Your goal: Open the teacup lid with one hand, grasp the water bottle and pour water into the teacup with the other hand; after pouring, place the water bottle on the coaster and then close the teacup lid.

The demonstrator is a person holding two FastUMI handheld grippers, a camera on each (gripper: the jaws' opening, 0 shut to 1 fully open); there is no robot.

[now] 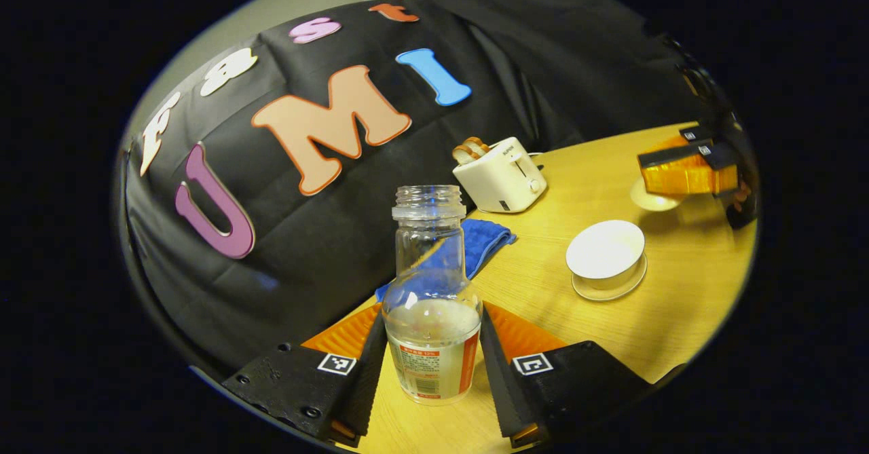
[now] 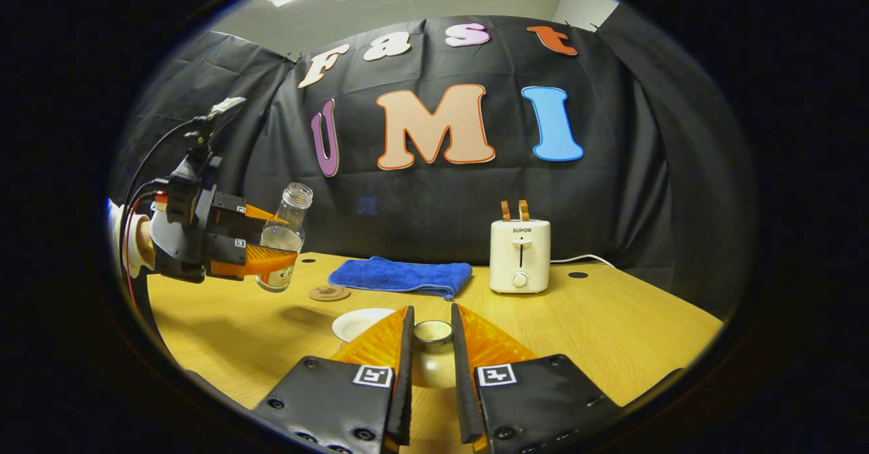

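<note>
My left gripper (image 1: 432, 322) is shut on the clear, uncapped water bottle (image 1: 432, 345), which is partly filled. In the right gripper view that bottle (image 2: 282, 237) hangs above the table's left side, leaning slightly right, in the left gripper (image 2: 234, 254). The white teacup (image 1: 605, 250) stands open on its saucer, to the right of the bottle. My right gripper (image 2: 432, 318) is shut on the knob of the white lid (image 2: 432, 337), held above the table just right of the cup (image 2: 360, 322). The round brown coaster (image 2: 329, 293) lies behind the cup.
A blue cloth (image 2: 400, 276) lies folded at the back of the wooden table (image 2: 611, 332). A cream toaster (image 2: 520, 254) with two slices in it stands at the back right. A person's hand (image 2: 139, 237) holds the left gripper.
</note>
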